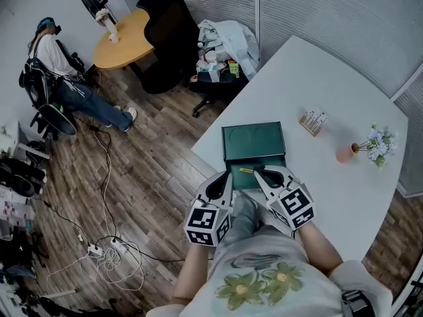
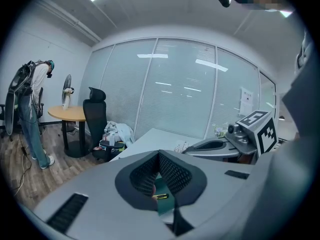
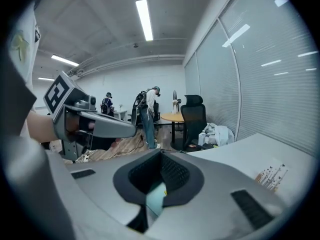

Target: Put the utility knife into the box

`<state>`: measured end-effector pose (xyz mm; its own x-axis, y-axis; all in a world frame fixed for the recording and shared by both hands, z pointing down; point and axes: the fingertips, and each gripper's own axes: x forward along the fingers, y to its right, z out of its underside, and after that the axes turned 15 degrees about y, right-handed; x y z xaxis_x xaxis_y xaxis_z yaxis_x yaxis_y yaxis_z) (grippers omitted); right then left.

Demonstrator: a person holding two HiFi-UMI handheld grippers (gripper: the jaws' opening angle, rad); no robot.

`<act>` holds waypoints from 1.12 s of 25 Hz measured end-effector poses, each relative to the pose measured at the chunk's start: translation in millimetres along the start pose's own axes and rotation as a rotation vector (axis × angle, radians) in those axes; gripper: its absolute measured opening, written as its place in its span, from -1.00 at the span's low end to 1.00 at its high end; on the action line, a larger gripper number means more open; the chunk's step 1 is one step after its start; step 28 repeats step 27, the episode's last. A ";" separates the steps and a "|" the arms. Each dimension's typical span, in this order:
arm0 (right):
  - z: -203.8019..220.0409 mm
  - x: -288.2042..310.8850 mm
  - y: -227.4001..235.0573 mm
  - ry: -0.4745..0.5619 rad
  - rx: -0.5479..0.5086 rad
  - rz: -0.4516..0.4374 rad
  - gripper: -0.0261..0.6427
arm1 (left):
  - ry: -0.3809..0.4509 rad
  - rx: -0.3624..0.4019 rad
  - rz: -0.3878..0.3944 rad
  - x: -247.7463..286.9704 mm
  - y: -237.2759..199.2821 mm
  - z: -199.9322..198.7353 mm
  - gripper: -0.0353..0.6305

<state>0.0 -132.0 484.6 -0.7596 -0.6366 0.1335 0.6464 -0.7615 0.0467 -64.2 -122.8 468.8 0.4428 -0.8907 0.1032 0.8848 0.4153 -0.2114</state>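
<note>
A dark green box lies open near the front of the white table, its lid flat behind the tray. The yellow utility knife rests inside the tray. My left gripper hovers at the tray's front left, its jaws shut and empty. In the left gripper view, the knife and the green box show below the closed pads. My right gripper is at the tray's front right, just beside the knife, jaws shut with nothing between them. Its pads meet in the right gripper view.
A small packet and a pink vase with flowers stand further back on the table. Off the table's left edge are a black office chair, a round wooden table, a seated person and floor cables.
</note>
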 end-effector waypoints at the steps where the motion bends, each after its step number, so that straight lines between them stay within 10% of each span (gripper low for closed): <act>1: 0.0 -4.0 -2.0 0.002 -0.001 0.001 -0.91 | 0.002 0.002 0.003 -2.5 3.8 0.2 -0.89; 28: 16.4 -66.9 -11.4 -0.001 0.032 0.058 -0.91 | -0.036 0.035 0.052 -33.1 54.1 15.7 -0.89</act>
